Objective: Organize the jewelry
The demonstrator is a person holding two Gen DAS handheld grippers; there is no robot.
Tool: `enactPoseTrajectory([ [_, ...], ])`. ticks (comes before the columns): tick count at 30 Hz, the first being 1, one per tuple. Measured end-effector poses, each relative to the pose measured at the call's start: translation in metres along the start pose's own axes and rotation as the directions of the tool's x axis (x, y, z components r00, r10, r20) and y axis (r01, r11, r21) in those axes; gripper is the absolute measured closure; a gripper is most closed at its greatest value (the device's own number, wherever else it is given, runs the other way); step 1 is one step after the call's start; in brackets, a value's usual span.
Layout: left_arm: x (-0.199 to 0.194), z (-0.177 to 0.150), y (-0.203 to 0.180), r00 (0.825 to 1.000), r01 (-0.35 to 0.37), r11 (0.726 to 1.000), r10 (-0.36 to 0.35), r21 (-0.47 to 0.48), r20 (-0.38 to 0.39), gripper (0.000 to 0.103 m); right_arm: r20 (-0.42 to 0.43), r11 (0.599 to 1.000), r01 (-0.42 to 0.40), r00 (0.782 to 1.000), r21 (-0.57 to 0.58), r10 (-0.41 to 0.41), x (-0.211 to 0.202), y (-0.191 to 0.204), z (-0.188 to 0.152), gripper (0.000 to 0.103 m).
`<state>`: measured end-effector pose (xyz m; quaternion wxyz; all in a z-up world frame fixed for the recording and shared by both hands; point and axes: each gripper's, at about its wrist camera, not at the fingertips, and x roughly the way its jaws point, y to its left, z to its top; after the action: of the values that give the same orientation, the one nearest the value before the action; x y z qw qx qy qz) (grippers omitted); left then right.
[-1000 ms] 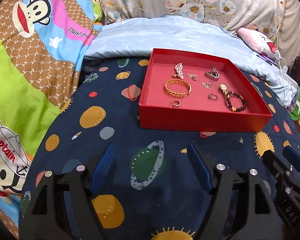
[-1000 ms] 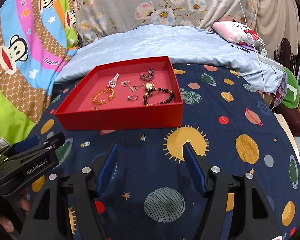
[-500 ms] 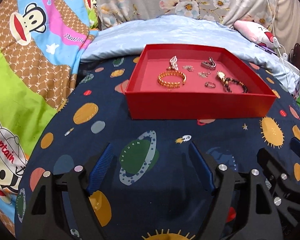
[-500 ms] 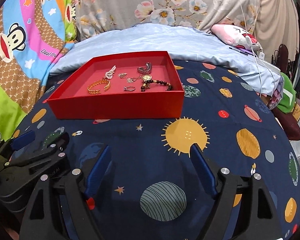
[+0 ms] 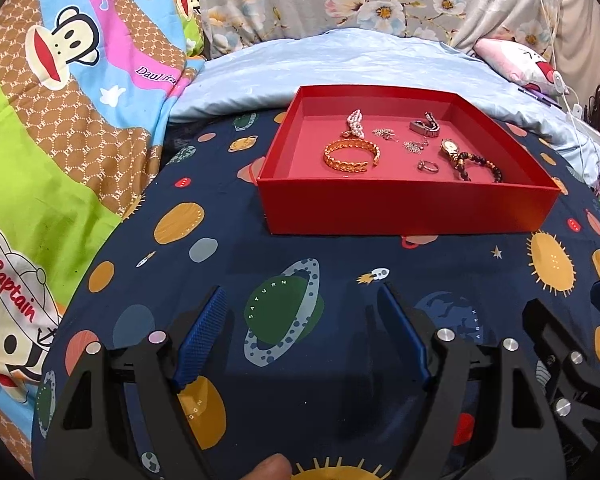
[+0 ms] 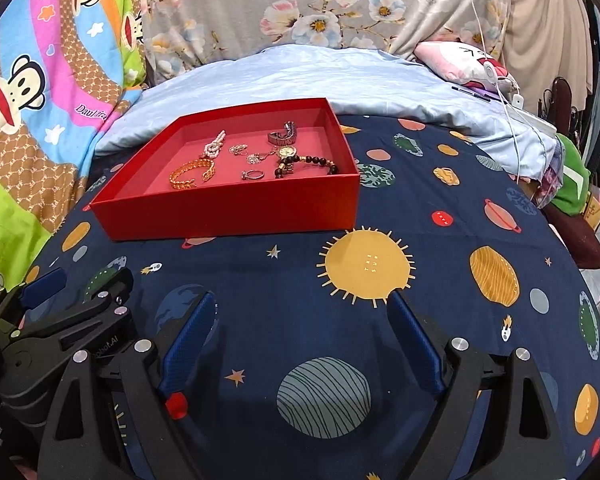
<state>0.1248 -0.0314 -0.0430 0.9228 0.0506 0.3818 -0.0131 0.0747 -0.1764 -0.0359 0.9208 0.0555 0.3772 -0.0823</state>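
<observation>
A red tray (image 5: pixel 404 210) (image 6: pixel 236 210) sits on the navy planet-print sheet. In it lie a gold chain bracelet (image 5: pixel 350 156) (image 6: pixel 190 174), a pearl piece (image 5: pixel 356 122) (image 6: pixel 215 147), a silver ring (image 5: pixel 428 166) (image 6: pixel 253 175), small silver earrings (image 5: pixel 384 133), a metal watch band (image 5: pixel 425 125) (image 6: pixel 284 136), a gold watch (image 5: pixel 452 152) (image 6: pixel 287 154) and a dark bead bracelet (image 5: pixel 486 166) (image 6: pixel 320 160). My left gripper (image 5: pixel 302 310) is open and empty, well short of the tray. My right gripper (image 6: pixel 304 320) is open and empty, to the tray's near right.
A light blue quilt (image 5: pixel 340 64) lies behind the tray, with a floral pillow (image 6: pixel 300 8) beyond. A cartoon monkey blanket (image 5: pixel 60 100) covers the left. A white cable (image 6: pixel 500 80) and pink plush (image 6: pixel 460 60) sit at far right, by the bed edge.
Both grippers have pulled back and dropped lower, away from the tray, staying open. The jewelry in the tray has not moved.
</observation>
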Motion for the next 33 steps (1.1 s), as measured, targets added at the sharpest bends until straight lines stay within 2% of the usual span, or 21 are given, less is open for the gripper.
enactPoseTrajectory([
  [6,-0.0007,-0.0001,-0.0037,1.0,-0.022,1.0,0.022,0.022,0.005,0.028,0.0,1.0,-0.017,1.0,0.023,0.017,0.0005,-0.0048,-0.0003,0.017],
  [9,-0.0016,-0.0001,-0.0045,0.999,-0.036,0.999,0.036,0.025,0.011,0.028,-0.002,1.0,0.0,1.0,0.021,0.0,0.0004,-0.0039,-0.0011,0.017],
  [14,-0.0013,0.0004,-0.0029,1.0,-0.026,1.0,0.025,0.016,0.009,0.028,0.008,1.0,-0.015,1.0,0.017,0.015,-0.0012,-0.0036,-0.0004,0.017],
  [17,-0.0011,0.0003,-0.0024,1.0,-0.029,0.999,0.029,0.016,0.008,0.028,0.0,1.0,0.025,1.0,0.006,-0.025,-0.0007,-0.0004,-0.0008,0.017],
  [30,-0.0021,-0.0001,-0.0003,1.0,-0.017,1.0,0.017,0.006,0.015,0.028,0.007,1.0,0.011,1.0,0.005,-0.011,-0.0024,0.0001,-0.0008,0.017],
  [33,-0.0019,0.0001,0.0005,1.0,-0.019,1.0,0.019,0.005,0.014,0.028,0.009,0.999,0.035,0.999,-0.003,-0.035,-0.0025,0.0017,-0.0005,0.017],
])
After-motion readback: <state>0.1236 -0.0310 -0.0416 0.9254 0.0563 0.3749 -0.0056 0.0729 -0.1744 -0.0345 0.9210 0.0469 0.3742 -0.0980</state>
